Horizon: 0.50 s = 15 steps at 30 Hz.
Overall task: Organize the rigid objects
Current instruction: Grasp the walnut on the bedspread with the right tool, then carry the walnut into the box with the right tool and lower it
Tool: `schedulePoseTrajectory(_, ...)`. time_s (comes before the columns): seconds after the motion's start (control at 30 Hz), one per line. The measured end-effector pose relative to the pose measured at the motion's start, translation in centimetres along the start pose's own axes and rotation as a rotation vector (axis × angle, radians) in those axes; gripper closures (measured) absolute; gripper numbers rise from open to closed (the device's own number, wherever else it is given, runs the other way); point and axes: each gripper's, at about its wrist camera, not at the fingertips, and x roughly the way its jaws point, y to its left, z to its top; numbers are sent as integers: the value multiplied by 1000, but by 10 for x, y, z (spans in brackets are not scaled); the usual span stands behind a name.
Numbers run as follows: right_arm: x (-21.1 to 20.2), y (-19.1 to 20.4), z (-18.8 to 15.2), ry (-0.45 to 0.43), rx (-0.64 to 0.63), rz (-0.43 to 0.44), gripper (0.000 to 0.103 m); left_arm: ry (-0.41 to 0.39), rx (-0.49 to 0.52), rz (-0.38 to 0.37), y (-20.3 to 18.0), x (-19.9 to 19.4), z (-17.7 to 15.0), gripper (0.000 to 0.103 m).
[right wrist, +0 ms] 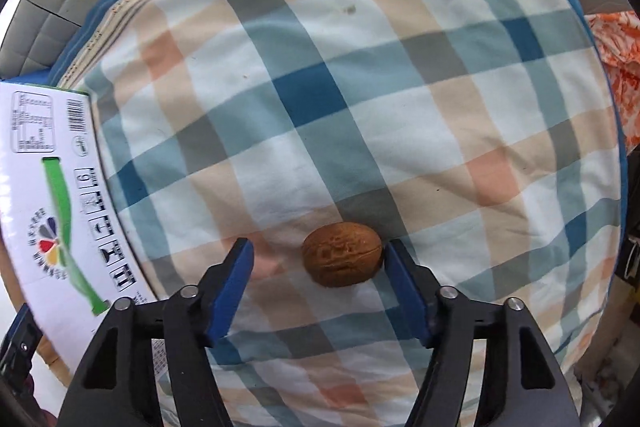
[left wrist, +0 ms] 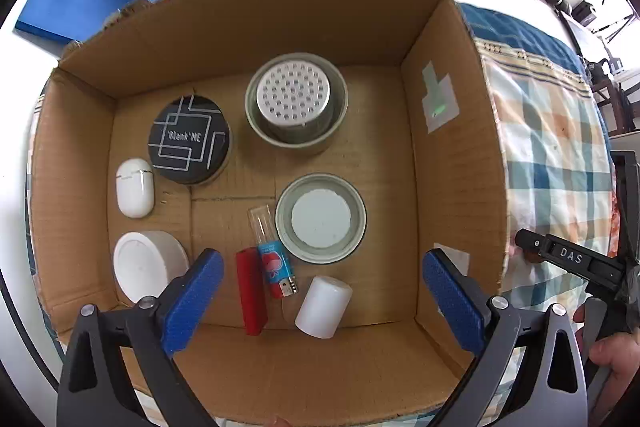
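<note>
A brown walnut (right wrist: 341, 254) lies on the checked bedcover (right wrist: 360, 99). My right gripper (right wrist: 318, 251) points down over it, open, with the walnut between the blue fingers; the right finger (right wrist: 400, 275) is at the nut's side and the left finger stands well apart. My left gripper (left wrist: 323, 259) hangs open and holds nothing above a cardboard box (left wrist: 448, 155). In the box lie a black round tin (left wrist: 190, 140), a metal tin with a perforated cylinder (left wrist: 296, 105), a white case (left wrist: 135, 187), a white round pot (left wrist: 146, 265), a red bar (left wrist: 250, 291), a blue lighter (left wrist: 274, 269) and a white cylinder (left wrist: 323, 307).
A shallow tin holding a white disc (left wrist: 321, 219) and a clear tube (left wrist: 262, 223) also lie in the box. The box's printed outer wall (right wrist: 52, 187) stands left of the walnut. A hand (left wrist: 612, 359) holds the other gripper's handle right of the box.
</note>
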Motion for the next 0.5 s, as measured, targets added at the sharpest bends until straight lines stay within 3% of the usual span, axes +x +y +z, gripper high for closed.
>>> schedulePoseTrajectory(0.13,6,-3,-1,-14,-4,-28,58,12,-10,6,2,6,-2,1)
schedulePoseTrajectory(0.3,-6,1,-10,-27,-35,-26,59,2,-18,6,5,0,-5,1)
schedulePoseTrajectory(0.5,-58,30,-34,-94,-132,37,59,-28,-16,-6,13,-23,-7,1)
